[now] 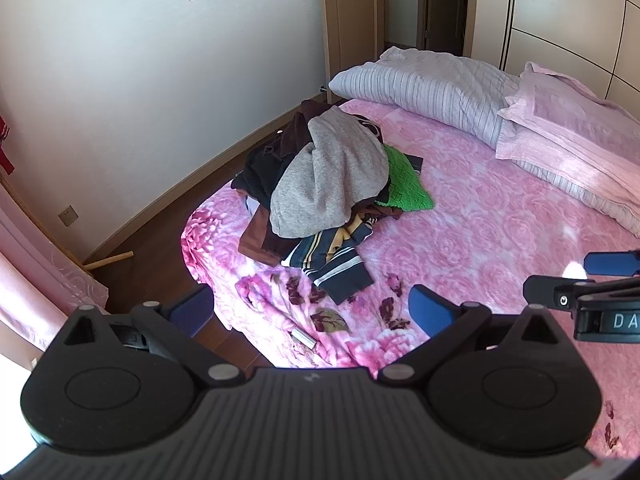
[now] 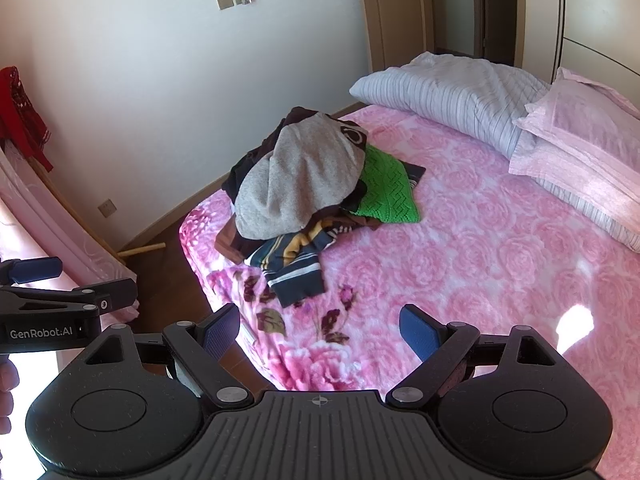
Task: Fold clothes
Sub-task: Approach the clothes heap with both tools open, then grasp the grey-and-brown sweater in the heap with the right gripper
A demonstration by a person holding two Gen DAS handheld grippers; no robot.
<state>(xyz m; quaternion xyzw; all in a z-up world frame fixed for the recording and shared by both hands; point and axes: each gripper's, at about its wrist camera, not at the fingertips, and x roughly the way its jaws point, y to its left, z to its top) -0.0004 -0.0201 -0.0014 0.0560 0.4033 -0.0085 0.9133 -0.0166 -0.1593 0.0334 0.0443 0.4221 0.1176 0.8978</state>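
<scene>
A heap of unfolded clothes sits near the left edge of the pink floral bed (image 1: 500,220) (image 2: 480,248). A grey sweater (image 1: 332,176) (image 2: 296,184) lies on top. A green knit piece (image 1: 404,184) (image 2: 386,188) pokes out on the right, and a navy striped garment (image 1: 340,264) (image 2: 296,268) trails toward me. Brown and black items lie underneath. My left gripper (image 1: 312,312) hovers open over the bed's near corner, short of the heap, holding nothing. My right gripper (image 2: 320,334) is open too, empty, just right of it. Each gripper shows at the other view's side edge.
A striped grey pillow (image 1: 424,84) (image 2: 448,96) and a pink pillow (image 1: 568,132) (image 2: 580,148) lie at the bed's far end. Wooden floor (image 1: 160,232) and a white wall run along the left. A small silver cylinder (image 1: 304,339) rests on the bed corner. A door stands behind.
</scene>
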